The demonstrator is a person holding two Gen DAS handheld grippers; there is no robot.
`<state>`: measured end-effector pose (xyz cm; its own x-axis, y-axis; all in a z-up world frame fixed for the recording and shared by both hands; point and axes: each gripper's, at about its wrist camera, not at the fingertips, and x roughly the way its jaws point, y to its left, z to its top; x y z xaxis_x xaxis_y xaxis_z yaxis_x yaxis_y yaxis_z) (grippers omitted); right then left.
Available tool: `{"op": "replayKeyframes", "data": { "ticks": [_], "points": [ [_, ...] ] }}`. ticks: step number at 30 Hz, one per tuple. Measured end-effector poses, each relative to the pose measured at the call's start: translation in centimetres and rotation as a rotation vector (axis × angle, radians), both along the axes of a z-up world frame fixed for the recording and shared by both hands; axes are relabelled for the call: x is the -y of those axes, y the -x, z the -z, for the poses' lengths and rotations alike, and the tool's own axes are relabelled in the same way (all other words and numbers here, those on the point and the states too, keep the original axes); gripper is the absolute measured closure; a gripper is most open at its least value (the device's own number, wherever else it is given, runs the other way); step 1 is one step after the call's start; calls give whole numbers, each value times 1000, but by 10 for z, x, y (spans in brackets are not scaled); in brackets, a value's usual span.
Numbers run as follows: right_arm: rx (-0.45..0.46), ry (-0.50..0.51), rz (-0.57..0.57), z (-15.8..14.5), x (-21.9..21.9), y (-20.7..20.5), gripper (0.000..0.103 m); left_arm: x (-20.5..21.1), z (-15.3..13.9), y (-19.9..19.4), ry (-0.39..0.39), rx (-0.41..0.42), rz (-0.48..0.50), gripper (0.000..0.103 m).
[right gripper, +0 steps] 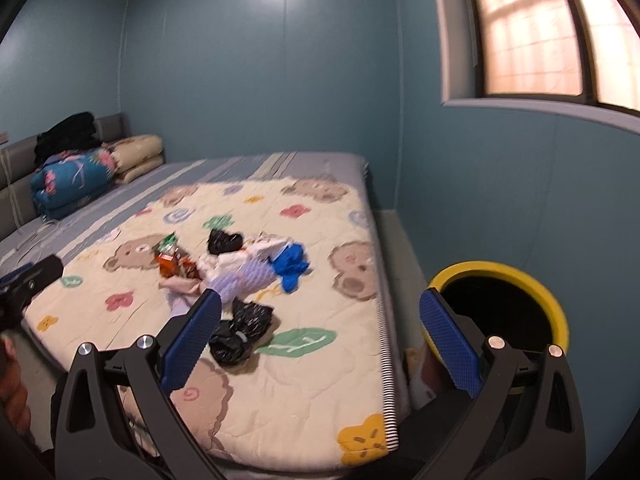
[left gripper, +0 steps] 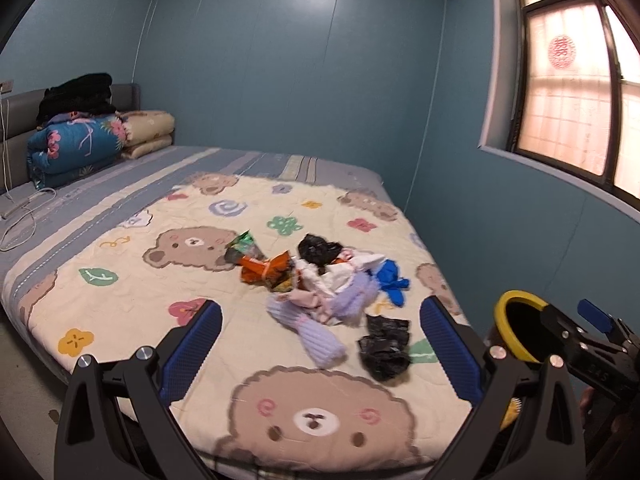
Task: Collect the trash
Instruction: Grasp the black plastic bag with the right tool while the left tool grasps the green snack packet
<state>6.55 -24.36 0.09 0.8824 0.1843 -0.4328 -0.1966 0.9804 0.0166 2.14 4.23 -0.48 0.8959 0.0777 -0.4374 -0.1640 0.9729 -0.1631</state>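
Note:
A pile of trash lies on the bear-print quilt (left gripper: 132, 304): orange and green snack wrappers (left gripper: 264, 264), a black bag (left gripper: 318, 250), white and pink paper (left gripper: 332, 276), lilac knit pieces (left gripper: 320, 336), a blue glove (left gripper: 394, 280) and a crumpled black bag (left gripper: 384, 348) nearest me. A yellow-rimmed bin (right gripper: 508, 308) stands on the floor right of the bed. My left gripper (left gripper: 320, 352) is open and empty above the near end of the pile. My right gripper (right gripper: 320, 344) is open and empty, with the black bag (right gripper: 240, 330) by its left finger. The pile (right gripper: 240, 268) lies beyond it.
Folded blankets and black clothes (left gripper: 84, 132) are stacked by the headboard at the far left. A white cable (left gripper: 24, 216) trails over the striped sheet. A blue wall and a window (left gripper: 572, 92) close off the right side. The right gripper (left gripper: 592, 344) shows beside the bin (left gripper: 516, 328).

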Motion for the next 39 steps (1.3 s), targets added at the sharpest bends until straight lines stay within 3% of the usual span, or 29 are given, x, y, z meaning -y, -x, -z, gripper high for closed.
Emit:
{"op": "replayKeyframes", "data": {
  "ticks": [11,15,21,28,33,39],
  "points": [
    [-292,-4,-173,55,-42,-83,8,-78,33,-89,-7,-174,-38,7],
    [-320,24,-222,71,-66,-110,8,-114,43,-130,3,-184,-102,7],
    [-403,-3,-277,93,-88,-149,8,-166,58,-209,99,-250,-117,7],
    [-488,-35,-280,111,-97,-174,8,-199,84,-289,68,-334,-139,7],
    [-514,-48,-284,119,-98,-182,8,-211,105,-319,86,-379,-152,7],
    [-544,-50,-302,130,-102,-187,8,-200,127,-340,82,-415,-94,7]
  ]
}}
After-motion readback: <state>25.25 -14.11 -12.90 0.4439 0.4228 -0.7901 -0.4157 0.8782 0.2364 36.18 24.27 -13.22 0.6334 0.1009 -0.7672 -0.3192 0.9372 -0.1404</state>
